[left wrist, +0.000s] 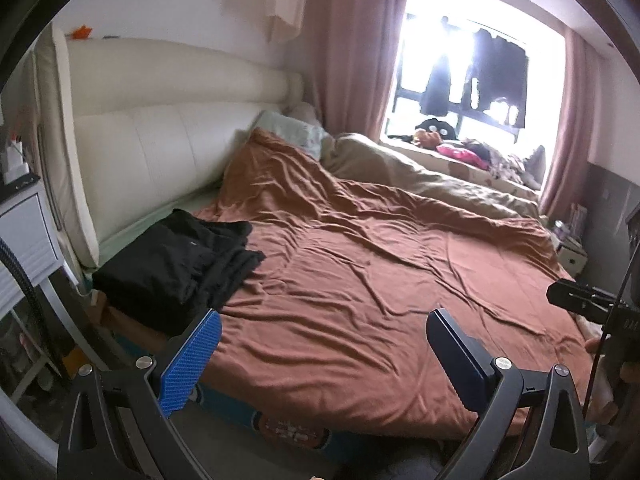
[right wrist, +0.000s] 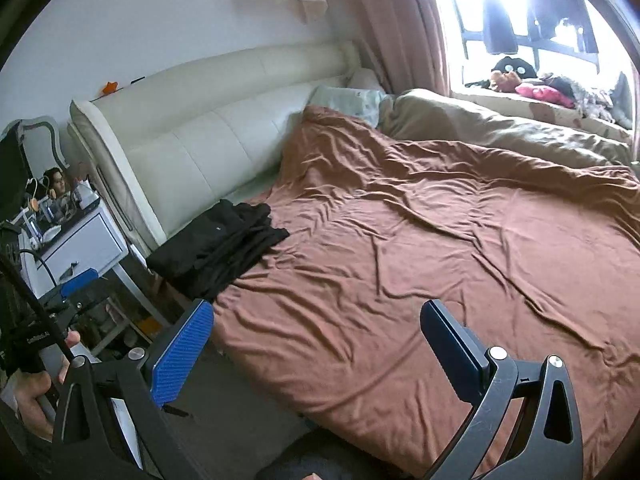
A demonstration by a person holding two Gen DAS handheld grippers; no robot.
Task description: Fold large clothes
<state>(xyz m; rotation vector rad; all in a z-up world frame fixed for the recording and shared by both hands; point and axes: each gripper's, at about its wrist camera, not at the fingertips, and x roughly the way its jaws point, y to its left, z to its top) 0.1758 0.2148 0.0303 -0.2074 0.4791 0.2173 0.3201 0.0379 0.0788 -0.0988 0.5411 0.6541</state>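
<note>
With both my left gripper (left wrist: 324, 344) and right gripper (right wrist: 316, 340) released and empty, I risk snagging the brown bedsheet (left wrist: 360, 280) along with the black clothes (left wrist: 180, 260).

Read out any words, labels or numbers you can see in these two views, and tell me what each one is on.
No text reads clearly.
White lettering on the left gripper handle: too blurred to read.
Printed pattern on the bed's side panel: too small to tell.
Small white mark on the black clothes: not legible.
</note>
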